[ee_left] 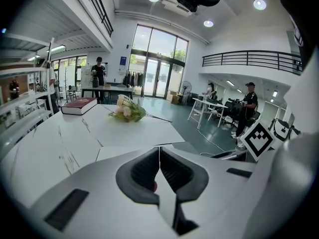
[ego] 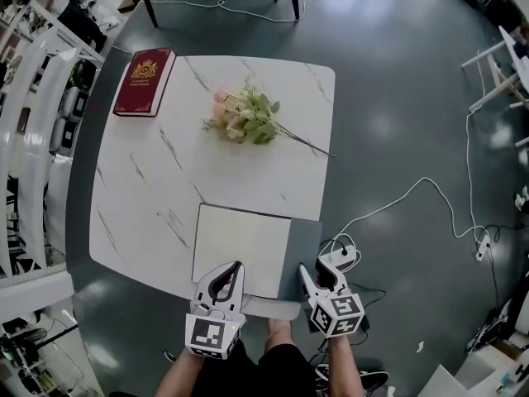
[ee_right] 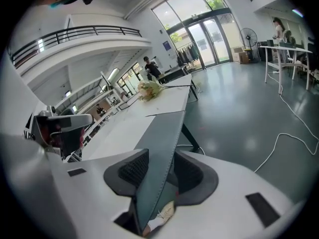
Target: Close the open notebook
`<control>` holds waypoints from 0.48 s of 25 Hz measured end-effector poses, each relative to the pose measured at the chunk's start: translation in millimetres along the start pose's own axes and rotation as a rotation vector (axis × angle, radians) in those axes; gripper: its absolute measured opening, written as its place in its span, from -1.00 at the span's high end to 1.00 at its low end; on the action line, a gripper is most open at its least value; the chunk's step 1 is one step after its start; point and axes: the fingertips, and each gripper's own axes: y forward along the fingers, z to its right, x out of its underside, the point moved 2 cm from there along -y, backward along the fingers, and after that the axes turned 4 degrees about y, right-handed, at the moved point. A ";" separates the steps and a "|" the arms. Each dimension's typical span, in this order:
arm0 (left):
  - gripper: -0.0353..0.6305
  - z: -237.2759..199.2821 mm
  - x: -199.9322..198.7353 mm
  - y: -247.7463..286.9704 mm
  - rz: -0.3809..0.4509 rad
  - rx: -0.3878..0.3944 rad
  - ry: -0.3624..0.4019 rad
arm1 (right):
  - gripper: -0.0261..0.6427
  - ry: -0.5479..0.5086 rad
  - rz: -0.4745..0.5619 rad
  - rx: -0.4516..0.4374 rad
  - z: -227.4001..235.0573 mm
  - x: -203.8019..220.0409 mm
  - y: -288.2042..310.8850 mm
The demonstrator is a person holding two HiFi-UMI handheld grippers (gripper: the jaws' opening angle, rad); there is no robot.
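Red-bound book (ego: 145, 81) lies well clear at the far left corner of the marble table (ego: 149, 188), with the flowers (ego: 244, 116) mid-table, so neither hinders the fold. At the near edge the left gripper (ee_left: 159, 151) has its jaws together on the notebook's white page (ego: 244, 242), probably to steady that half. Just right of it the grey cover (ee_right: 167, 128) slants between the right gripper's (ee_right: 163, 153) parted jaws, unclamped, seemingly ready to be swung over.
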 end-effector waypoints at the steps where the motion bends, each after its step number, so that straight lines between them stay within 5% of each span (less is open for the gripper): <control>1: 0.82 0.6 0.2 0.3 0.005 0.005 0.001 | 0.40 0.002 0.001 0.000 0.2 0.0 -0.1; 12: 0.82 -4.3 -3.9 -5.7 0.030 -0.001 0.004 | 0.75 0.005 0.022 0.044 1.9 -6.7 -7.0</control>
